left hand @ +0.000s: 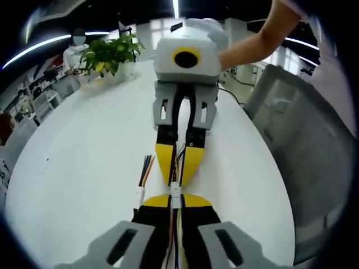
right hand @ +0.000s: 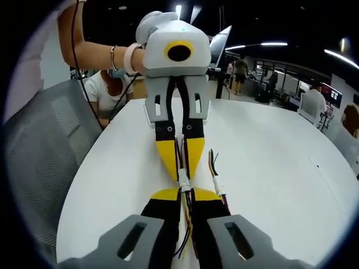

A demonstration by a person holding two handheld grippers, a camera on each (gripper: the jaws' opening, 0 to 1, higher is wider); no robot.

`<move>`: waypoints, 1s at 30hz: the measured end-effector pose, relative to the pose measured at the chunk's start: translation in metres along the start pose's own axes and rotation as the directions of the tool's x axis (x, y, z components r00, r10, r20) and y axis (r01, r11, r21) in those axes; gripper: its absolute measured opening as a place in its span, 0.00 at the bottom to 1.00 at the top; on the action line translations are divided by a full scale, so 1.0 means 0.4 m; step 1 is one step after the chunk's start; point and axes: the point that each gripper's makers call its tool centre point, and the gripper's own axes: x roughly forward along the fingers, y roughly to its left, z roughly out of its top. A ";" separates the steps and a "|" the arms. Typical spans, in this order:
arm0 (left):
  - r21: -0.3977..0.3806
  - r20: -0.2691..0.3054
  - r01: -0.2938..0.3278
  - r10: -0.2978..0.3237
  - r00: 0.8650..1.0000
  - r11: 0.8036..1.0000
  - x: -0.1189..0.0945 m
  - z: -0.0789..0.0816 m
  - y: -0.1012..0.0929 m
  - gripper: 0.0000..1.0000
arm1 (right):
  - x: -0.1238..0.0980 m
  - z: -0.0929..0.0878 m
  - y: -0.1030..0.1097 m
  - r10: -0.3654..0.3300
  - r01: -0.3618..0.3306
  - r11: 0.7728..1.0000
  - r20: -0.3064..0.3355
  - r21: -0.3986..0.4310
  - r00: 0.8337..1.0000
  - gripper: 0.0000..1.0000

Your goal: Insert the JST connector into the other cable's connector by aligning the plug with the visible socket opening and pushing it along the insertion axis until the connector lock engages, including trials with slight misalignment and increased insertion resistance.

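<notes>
Broadly, the white desk [left hand: 84,168] carries everything, its round top bare enough that the two grippers can meet nose to nose just above it. A potted plant [left hand: 112,56] stands far off at about 11 o'clock in the left gripper view, well apart from the work, and a grey mesh chair [left hand: 303,168] sits beyond the desk edge at 3 o'clock.

The right gripper [left hand: 179,171] reaches in from 12 o'clock of the left gripper view, its yellow fingers [left hand: 164,159] pinched nearly together on a wired cable so the plug points straight down the line of approach. The left gripper [right hand: 182,168] mirrors this in the right gripper view, fingers likewise closed on its own bundle of coloured wires; holding both cables close to their ends probably keeps the ends stiff for pushing.

Between the two sets of fingertips sits the white JST connector [left hand: 176,191], seen also at the centre of the right gripper view [right hand: 184,182]. The halves appear touching or partly seated; whether the lock has engaged I cannot tell.

A spare cable [right hand: 216,179] lies on the desk just beside the grippers, at 3 o'clock of the joint, out of the insertion axis.
</notes>
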 end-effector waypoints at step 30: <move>-0.028 -0.010 0.022 -0.022 1.000 0.999 0.032 -0.045 0.009 0.00 | 0.025 -0.034 0.002 -0.003 0.003 0.999 -0.013 0.052 1.000 0.03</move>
